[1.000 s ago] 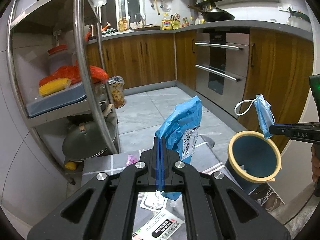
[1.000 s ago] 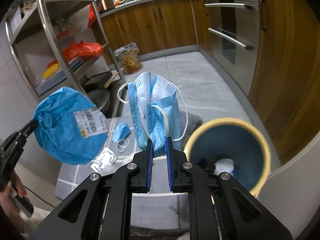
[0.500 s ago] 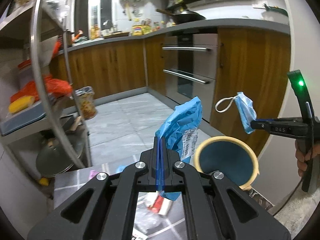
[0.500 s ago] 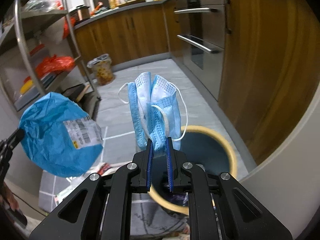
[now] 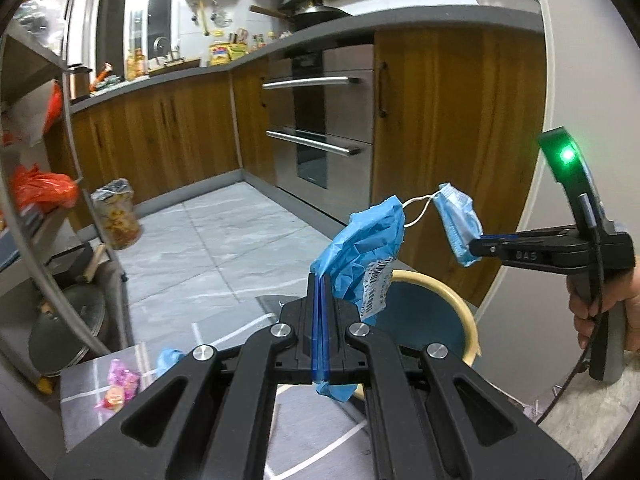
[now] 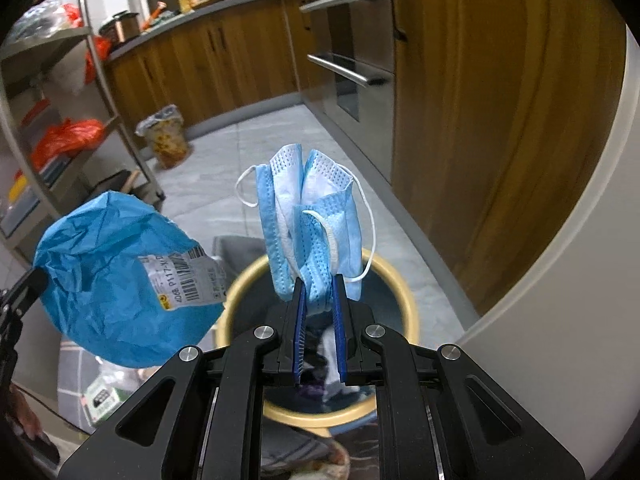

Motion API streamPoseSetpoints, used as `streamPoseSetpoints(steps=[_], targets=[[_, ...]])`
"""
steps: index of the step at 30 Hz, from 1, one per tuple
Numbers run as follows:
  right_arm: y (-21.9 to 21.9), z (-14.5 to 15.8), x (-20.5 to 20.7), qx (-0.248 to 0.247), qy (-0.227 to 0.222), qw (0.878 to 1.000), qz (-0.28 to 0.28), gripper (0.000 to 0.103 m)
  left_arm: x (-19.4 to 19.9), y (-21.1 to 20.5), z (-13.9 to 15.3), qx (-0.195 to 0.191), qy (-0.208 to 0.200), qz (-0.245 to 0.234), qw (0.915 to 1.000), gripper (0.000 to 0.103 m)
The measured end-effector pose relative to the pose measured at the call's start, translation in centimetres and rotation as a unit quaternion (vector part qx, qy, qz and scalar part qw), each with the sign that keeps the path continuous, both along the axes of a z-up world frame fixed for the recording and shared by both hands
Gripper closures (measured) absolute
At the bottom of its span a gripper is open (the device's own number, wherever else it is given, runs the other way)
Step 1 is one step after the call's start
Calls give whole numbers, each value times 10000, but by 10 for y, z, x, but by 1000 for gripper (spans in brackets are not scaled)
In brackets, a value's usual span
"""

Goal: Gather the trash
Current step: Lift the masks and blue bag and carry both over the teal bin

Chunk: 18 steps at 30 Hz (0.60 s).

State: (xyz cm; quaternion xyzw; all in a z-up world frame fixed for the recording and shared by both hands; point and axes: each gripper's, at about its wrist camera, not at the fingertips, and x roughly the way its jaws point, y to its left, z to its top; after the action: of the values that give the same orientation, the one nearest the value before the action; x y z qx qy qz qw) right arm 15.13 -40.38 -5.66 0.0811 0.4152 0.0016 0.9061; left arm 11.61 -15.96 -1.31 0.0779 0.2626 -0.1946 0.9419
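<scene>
My left gripper (image 5: 321,284) is shut on a crumpled blue plastic mailer bag (image 5: 362,246) with a white shipping label; the same bag (image 6: 116,288) hangs at the left of the right wrist view. My right gripper (image 6: 318,284) is shut on a bunch of blue surgical masks (image 6: 312,220), seen from the side in the left wrist view as the masks (image 5: 458,222). A blue bin with a yellow rim (image 6: 404,296) stands on the floor directly below the masks, with trash inside. In the left wrist view the bin (image 5: 468,316) lies just right of the bag.
A grey mat (image 5: 92,384) on the floor holds pink candy wrappers (image 5: 118,386) and another blue mask (image 5: 170,360). A steel shelf rack (image 5: 60,208) stands left. Wooden cabinets (image 6: 480,120) and an oven (image 5: 320,128) line the far side; a curved white wall (image 6: 560,280) is right.
Both grippers have swung right toward the bin. The masks now hang over the bin's opening, and the blue bag has come up beside its rim. Both grips are unchanged.
</scene>
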Motion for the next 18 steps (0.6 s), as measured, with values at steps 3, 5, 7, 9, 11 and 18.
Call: streamPoseSetpoints(steps=[3, 5, 7, 9, 11, 18], targets=[[-11, -14, 9, 70, 263, 9996, -114, 89, 4, -14, -8, -57, 95, -146, 9998, 102], [-16, -20, 15, 74, 385, 9991, -149, 89, 10, -24, -13, -73, 141, -227, 9996, 102], [-16, -26, 19, -31, 486, 9987, -146, 89, 17, -33, -19, -124, 211, -314, 9992, 102], [-17, -33, 23, -101, 629, 9978, -168, 89, 22, -41, -26, -126, 289, -340, 9989, 102], [-20, -39, 26, -73, 743, 9970, -197, 89, 28, -50, -36, -80, 388, -359, 9986, 102], [-21, -57, 42, -159, 1127, 9933, -210, 89, 48, -72, -64, -18, 724, -318, 9969, 102]])
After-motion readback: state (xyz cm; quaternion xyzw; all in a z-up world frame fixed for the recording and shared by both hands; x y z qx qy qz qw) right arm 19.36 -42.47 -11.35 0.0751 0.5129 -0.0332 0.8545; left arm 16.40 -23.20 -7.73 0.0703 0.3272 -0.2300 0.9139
